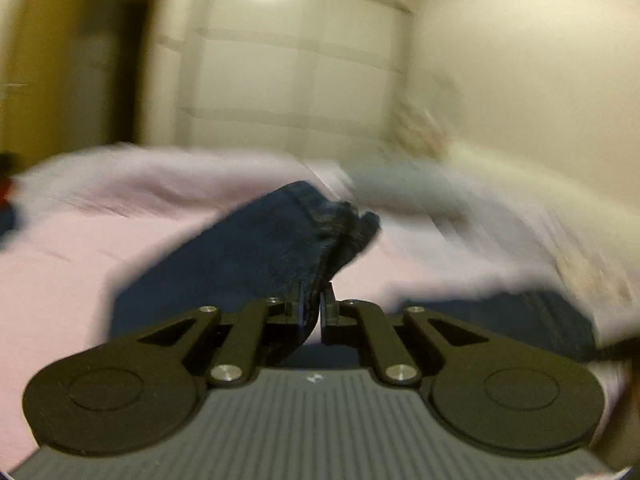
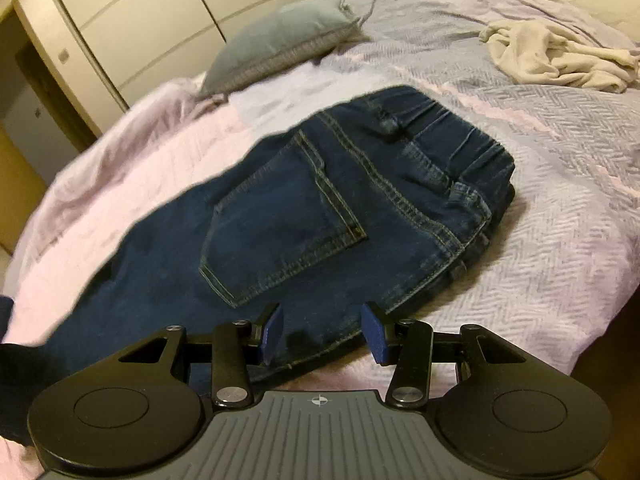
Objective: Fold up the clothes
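Note:
Dark blue jeans (image 2: pixel 340 200) lie on the bed, back pocket up, waistband toward the far right. My right gripper (image 2: pixel 324 334) is open and empty, just above the near edge of the jeans. In the blurred left wrist view, my left gripper (image 1: pixel 316 312) is shut on a fold of the jeans (image 1: pixel 248 256) and holds it raised off the bed; another part of the jeans (image 1: pixel 520 320) lies at the right.
The bed has a pale pink and lilac cover (image 2: pixel 560 240). A grey-blue pillow (image 2: pixel 280 44) lies at the far side. A crumpled beige garment (image 2: pixel 552 56) lies at the far right. White wardrobe doors (image 2: pixel 140 20) stand beyond the bed.

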